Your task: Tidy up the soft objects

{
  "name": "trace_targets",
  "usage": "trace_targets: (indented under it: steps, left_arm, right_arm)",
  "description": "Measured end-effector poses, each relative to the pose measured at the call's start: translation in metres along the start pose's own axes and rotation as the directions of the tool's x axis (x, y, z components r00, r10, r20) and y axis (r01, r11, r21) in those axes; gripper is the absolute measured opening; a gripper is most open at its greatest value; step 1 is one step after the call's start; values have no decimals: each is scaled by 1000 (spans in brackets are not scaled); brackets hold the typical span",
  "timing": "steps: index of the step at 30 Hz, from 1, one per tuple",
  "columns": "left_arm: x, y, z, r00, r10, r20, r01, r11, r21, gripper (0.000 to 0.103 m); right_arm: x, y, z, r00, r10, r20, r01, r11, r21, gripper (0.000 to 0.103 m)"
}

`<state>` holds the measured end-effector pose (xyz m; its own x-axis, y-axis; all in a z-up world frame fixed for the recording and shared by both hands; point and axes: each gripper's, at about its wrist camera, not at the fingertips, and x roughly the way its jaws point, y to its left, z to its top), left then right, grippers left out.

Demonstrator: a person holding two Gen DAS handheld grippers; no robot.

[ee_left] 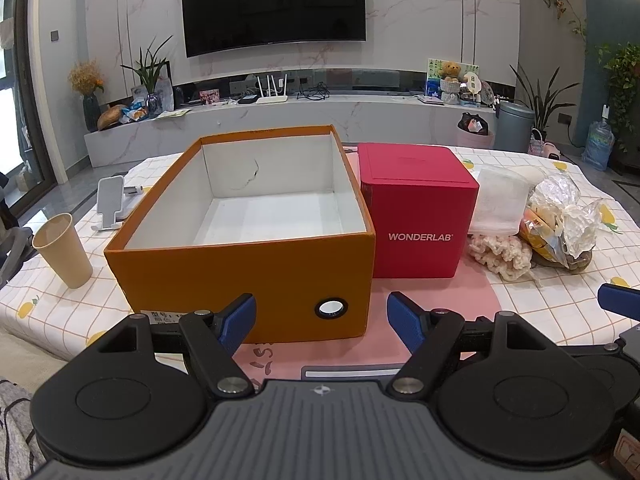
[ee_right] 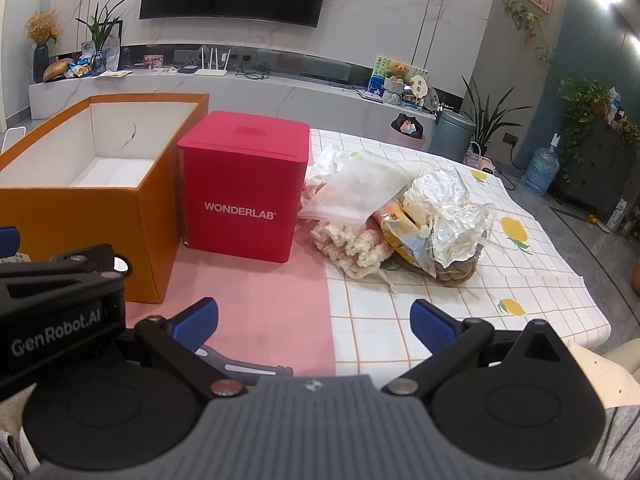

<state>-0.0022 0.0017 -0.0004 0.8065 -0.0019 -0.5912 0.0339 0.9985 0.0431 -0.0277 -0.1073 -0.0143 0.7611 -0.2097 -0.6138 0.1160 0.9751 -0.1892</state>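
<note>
Nearest: left gripper, blue ribbed pads spread wide, nothing between them; it hangs low over a pink mat just in front of the orange box. Right gripper likewise spread and empty, over the seam where the mat meets the checked lemon-print tablecloth. Both sit back from the goods, likely a ready posture with no grasp begun yet.

Next out, left: orange box, open-topped rigid cardboard with a white lining, a ringed hole in its near wall, nothing visible inside. Probably the bin for the soft things, hence its place beside the pile. A tan paper cup stands left of it; a white phone stand lies behind the cup.

Centre: red cube, matte, lidded, lettered WONDERLAB, just beside the orange box's right wall.

Right of the cube: the soft objects, heaped together. Cream knitted piece, nubbly and limp, at the near edge; a frosted plastic bag resting on it; crinkled clear wrappers with a yellow snack packet, glossy and crushable. The knit looks easiest to pinch first.

Far: a marble TV bench against the wall.
</note>
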Motion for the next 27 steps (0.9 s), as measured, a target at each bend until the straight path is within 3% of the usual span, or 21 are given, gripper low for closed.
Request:
trace_targets:
  steps: [27]
  left_arm:
    - [2, -1, -1, 1000, -5, -6, 5, 1000, 1, 87]
  right_arm:
    - [0, 3, -1, 1000, -1, -3, 1, 1000, -13, 100]
